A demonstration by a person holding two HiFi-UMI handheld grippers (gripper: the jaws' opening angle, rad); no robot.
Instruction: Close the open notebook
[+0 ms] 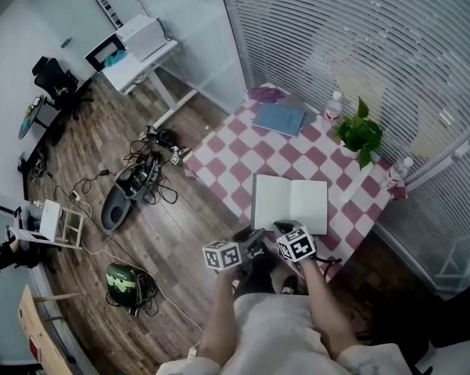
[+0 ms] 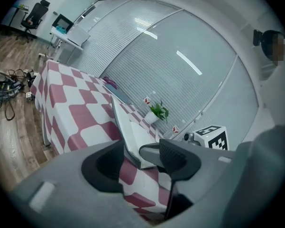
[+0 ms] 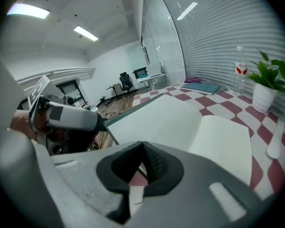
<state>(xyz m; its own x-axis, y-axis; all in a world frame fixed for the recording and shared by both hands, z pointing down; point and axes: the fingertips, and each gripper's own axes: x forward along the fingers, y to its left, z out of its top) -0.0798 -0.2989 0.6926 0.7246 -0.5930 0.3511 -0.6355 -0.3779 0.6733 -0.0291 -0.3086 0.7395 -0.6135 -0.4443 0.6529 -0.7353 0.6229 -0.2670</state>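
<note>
On the checkered table [image 1: 227,162], the open notebook [image 1: 289,202] lies directly ahead of your left gripper [image 2: 141,156], spread and empty, and your right gripper [image 3: 142,160], pinched closed on nothing. Push the cover without catching it and the notebook may skid away toward the potted plant [image 1: 360,135].

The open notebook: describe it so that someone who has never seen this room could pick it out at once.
Find the table with the red-and-white checked cloth beside the blinds. The notebook sits by the table's near edge in the head view. It is the only book that is open, showing blank white pages, unlike the closed blue book at the far end.
</note>
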